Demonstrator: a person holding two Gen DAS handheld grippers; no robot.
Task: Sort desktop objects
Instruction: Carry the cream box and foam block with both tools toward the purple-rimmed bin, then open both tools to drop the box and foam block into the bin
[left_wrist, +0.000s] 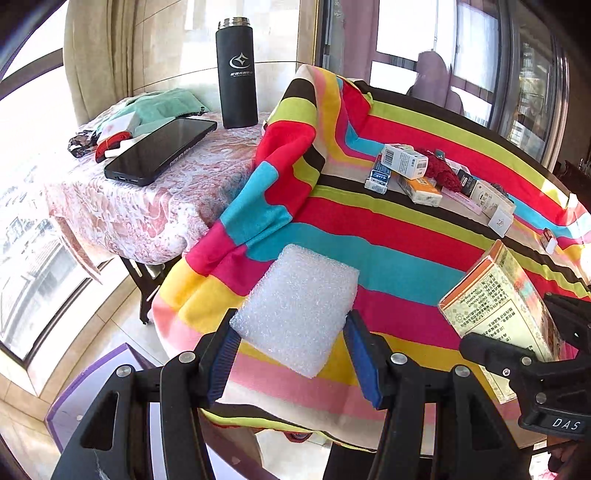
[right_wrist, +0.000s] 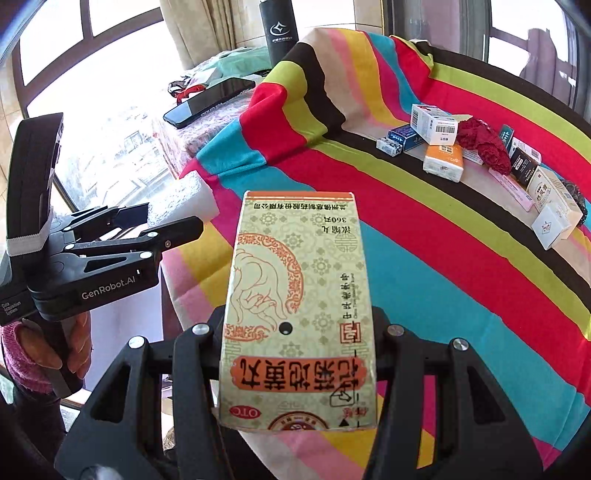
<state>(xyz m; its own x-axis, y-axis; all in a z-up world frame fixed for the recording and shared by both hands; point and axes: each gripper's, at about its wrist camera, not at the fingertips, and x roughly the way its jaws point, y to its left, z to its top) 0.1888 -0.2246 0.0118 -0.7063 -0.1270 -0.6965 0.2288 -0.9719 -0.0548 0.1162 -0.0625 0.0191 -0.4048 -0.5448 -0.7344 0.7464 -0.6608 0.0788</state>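
**Two grippers, both loaded, over the striped table**

Two things in hand right now. Our left hand-held gripper (left_wrist: 290, 345) is clamped on a white foam block (left_wrist: 299, 308), blue pads pressed to its two sides. It's a rounded rectangle with a bubbly, pebbled surface, long axis running away from the camera and leaning a bit to the right, raised above the near left edge of the table (left_wrist: 424, 236).

Our right hand-held gripper (right_wrist: 297, 332) is squeezed on a medicine box (right_wrist: 299, 306), printed cardboard in cream with orange bands and a round line drawing. Its long axis points straight forward along the fingers, and from the right wrist view the print reads upside down. It sits above the near edge of the table, just right of the foam.

The table wears a soft striped cloth (left_wrist: 369, 229) in red, cyan, lime, yellow, pink and black, bunched into folds at the left. Further back on it there's a heap of small boxes (right_wrist: 436, 127) with a red knitted thing (right_wrist: 484, 144) lying among them.

On a side table (left_wrist: 155, 206) with a pink patterned cover sit a black phone (left_wrist: 160, 151), lying flat, and an upright matte black flask (left_wrist: 236, 74).
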